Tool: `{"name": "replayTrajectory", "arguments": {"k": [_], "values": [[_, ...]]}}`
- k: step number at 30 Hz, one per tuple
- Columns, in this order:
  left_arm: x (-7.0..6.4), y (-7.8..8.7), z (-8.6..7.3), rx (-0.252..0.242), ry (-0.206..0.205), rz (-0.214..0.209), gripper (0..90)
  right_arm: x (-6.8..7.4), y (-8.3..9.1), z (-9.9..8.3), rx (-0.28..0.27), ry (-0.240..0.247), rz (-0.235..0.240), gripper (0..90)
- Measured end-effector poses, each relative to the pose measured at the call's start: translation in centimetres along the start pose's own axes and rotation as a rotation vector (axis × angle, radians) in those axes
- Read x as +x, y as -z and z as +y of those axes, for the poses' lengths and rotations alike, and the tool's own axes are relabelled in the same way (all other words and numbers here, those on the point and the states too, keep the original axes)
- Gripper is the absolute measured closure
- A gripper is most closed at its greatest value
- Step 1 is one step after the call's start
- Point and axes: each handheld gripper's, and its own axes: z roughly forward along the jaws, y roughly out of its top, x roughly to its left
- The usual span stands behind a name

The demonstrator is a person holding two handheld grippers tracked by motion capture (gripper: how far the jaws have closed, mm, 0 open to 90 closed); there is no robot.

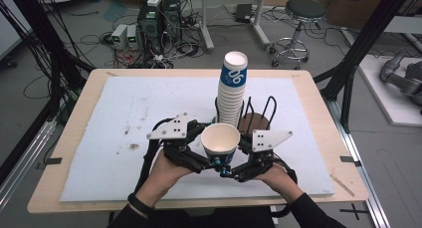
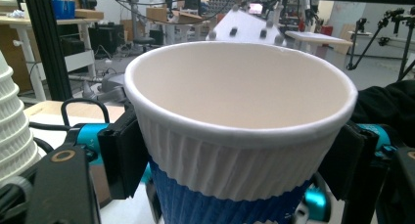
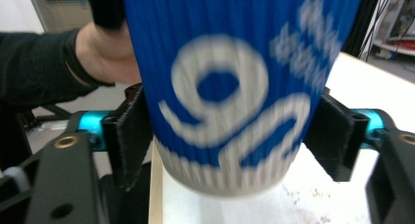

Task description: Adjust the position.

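Note:
A ribbed paper cup (image 1: 220, 138), white at the rim and blue lower down with a white "90" print, hangs upright over the front middle of the white mat (image 1: 124, 118). My left gripper (image 1: 211, 157) comes from the left and is shut on the cup's white upper band (image 2: 240, 150), with both pads (image 2: 125, 155) pressed on its sides. From the right, my right gripper (image 1: 233, 164) holds the cup lower down, its pads (image 3: 129, 136) against the blue part (image 3: 220, 87). The cup looks blurred in the right gripper view.
A tall stack of the same cups (image 1: 233, 88) stands in a black wire holder (image 1: 259, 113) just behind the held cup; the stack (image 2: 12, 126) is at the left edge of the left gripper view. Beyond the table are computers (image 1: 154, 19) and a stool (image 1: 298, 24).

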Motion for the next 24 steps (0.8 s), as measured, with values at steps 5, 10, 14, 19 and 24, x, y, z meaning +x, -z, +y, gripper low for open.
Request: {"name": "replayTrajectory", "arguments": {"k": [5,10,14,19,24], "values": [[-0.09,-0.24,-0.13,0.005,0.001,-0.011,23.7,0.22,0.0,0.37,-0.009,0.009,-0.005,29.1],[-0.34,-0.33,0.17,0.022,-0.013,0.004,20.0,0.14,-0.02,0.23,-0.012,0.016,0.004,29.2],[-0.31,-0.21,0.29,0.016,-0.006,0.002,18.4,0.09,-0.15,0.1,0.008,0.026,0.006,29.3],[-0.32,-0.15,0.33,0.019,-0.005,0.004,18.7,0.13,-0.28,0.02,0.019,0.026,0.006,29.3],[-0.21,0.01,0.3,0.023,-0.012,0.005,21.9,0.08,-0.33,0.0,0.029,0.026,0.002,28.5]]}}
